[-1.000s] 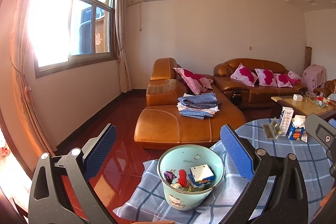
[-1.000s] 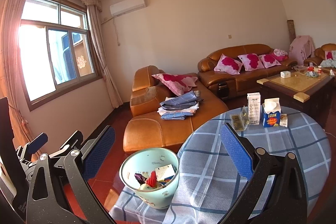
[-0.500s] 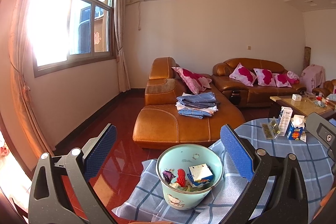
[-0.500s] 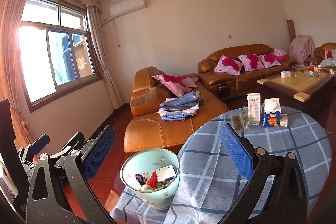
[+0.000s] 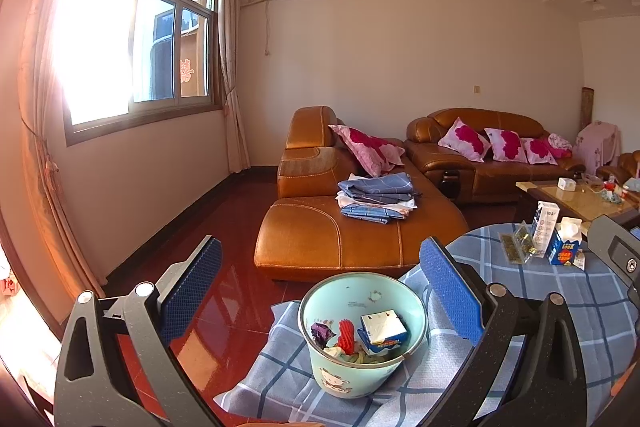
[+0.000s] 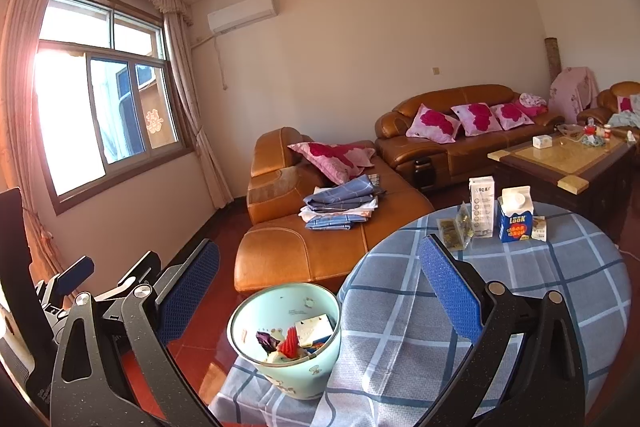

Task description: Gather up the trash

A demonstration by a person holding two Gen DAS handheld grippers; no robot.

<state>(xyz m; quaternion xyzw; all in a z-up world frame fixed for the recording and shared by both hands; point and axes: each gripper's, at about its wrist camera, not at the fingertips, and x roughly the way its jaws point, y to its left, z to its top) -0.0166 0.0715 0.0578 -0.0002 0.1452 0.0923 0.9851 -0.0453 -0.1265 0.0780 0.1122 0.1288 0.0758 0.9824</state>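
Observation:
A pale teal bin [image 5: 362, 335] [image 6: 286, 339] stands on the near left edge of the round table [image 6: 520, 291] with a blue checked cloth. It holds a carton, a red piece and wrappers. At the table's far side stand a blue and white carton [image 6: 515, 214] [image 5: 565, 242], a tall white box [image 6: 481, 201] [image 5: 545, 227], shiny snack wrappers [image 6: 456, 231] [image 5: 518, 247] and a small packet [image 6: 538, 228]. My left gripper [image 5: 320, 291] is open, above and just short of the bin. My right gripper [image 6: 318, 291] is open too, with nothing between its fingers.
An orange leather chaise [image 6: 320, 227] with folded blue cloths [image 6: 340, 205] lies beyond the table. A sofa with pink cushions [image 6: 460, 135] and a coffee table [image 6: 560, 159] stand further back right. The red floor [image 5: 224, 267] runs left to the window wall.
Both views have drifted only slightly; the bin sits a touch lower left in the left wrist view. Both grippers stay open and hold nothing.

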